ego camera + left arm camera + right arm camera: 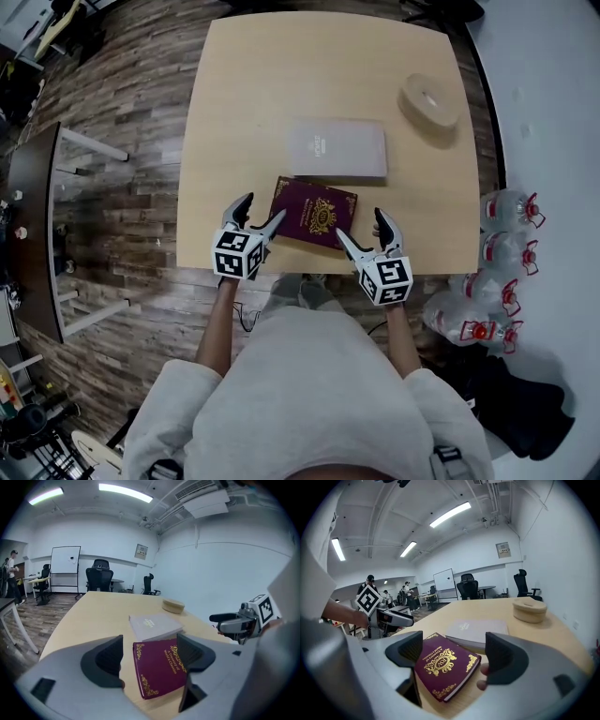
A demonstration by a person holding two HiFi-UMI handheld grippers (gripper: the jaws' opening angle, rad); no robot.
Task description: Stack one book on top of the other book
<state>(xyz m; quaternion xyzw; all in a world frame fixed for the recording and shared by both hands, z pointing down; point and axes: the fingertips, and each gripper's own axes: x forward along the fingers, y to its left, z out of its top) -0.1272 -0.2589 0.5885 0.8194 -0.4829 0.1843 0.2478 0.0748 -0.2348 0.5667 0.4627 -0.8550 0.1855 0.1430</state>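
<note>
Maroon book (315, 212): we see it lying flat and askew near the front edge of the worktop (244, 112), gold-ornamented cover up, not yet stacked.
Grey book (337, 148): it lies flat just behind the maroon one. Their nearest edges are so close that we cannot tell whether they touch.
Left hand-held gripper (264, 208): its jaws stand apart at the maroon book's left edge. In its own view we see the book framed between the pads, with neither pad pressing on it.
Right hand-held gripper (360, 225): its jaws are likewise spread wide at the book's right side, clamping nothing.
Round beige box (429, 99): it sits well apart at the far right of the worktop with its lid on, so we cannot see inside.
Bottles (506, 253): we count several clear plastic ones with red caps on the floor to the right of the worktop.
In the way: we find nothing lying between the two books or on top of either.
Background: we make out a whiteboard (65, 566) and office chairs (99, 576) beyond the worktop.
</note>
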